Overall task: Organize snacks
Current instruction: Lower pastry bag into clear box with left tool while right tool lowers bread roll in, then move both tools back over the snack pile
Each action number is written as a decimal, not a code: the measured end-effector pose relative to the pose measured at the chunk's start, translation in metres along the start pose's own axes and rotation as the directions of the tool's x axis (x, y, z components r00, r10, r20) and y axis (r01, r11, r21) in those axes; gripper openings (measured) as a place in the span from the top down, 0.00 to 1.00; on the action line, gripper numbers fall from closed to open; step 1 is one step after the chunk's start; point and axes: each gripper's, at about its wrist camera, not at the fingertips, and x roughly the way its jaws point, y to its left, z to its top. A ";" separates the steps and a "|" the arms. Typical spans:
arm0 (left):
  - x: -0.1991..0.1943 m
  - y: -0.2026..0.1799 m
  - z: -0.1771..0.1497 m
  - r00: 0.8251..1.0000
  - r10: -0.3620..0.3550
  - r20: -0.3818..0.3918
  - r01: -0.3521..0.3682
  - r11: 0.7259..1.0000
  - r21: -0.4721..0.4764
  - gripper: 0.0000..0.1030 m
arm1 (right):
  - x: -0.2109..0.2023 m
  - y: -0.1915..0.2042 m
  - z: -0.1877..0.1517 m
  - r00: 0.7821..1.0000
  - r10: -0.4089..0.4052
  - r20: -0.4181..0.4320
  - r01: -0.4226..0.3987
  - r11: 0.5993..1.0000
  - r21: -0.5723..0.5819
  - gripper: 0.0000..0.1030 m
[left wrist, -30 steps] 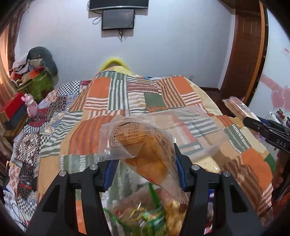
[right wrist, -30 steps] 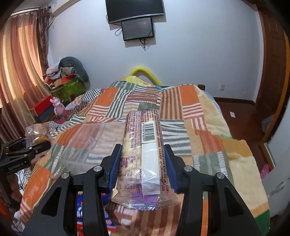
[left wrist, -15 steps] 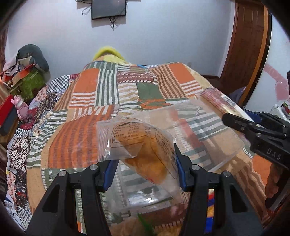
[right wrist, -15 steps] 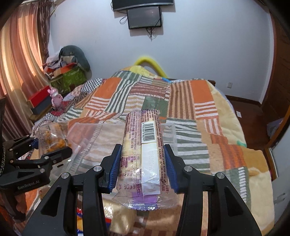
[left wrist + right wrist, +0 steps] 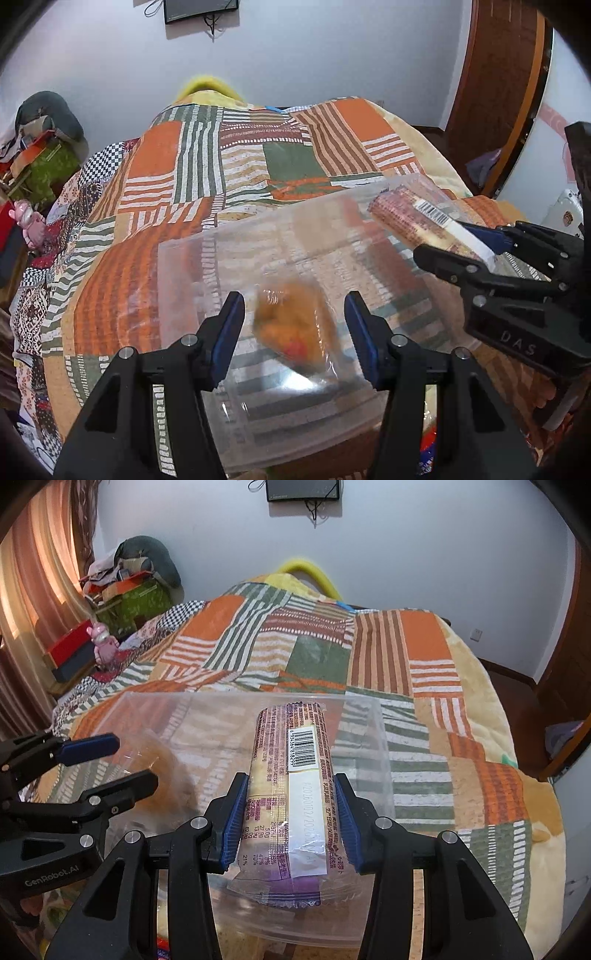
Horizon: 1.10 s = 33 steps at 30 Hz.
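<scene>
On the patchwork blanket sits a clear plastic bin, and inside it lies an orange snack packet, blurred in the left wrist view, in a see-through wrapper. Over the bin's right part, a long purple-printed roll pack with a white barcode label is clamped lengthwise between the blue pads of the right gripper, pointing toward the far wall. Above the bin's left part hangs the left gripper, its fingers spread apart with nothing between them, the orange packet lying below the gap.
</scene>
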 end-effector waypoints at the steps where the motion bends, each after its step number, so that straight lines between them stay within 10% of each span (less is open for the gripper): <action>1: 0.001 0.001 0.001 1.000 0.004 -0.001 -0.004 1.000 -0.003 0.44 | 0.001 0.000 -0.001 1.000 -0.002 -0.004 0.002 1.000 -0.003 0.59; 21: -0.090 0.012 -0.007 0.989 0.046 0.140 -0.043 0.999 -0.026 0.30 | -0.073 0.015 -0.004 0.997 0.025 0.075 -0.023 0.999 -0.022 0.48; 33: -0.172 0.018 -0.090 0.986 0.082 0.145 -0.083 0.997 0.002 0.15 | -0.155 0.035 -0.060 0.992 0.041 0.121 -0.034 0.997 -0.065 0.36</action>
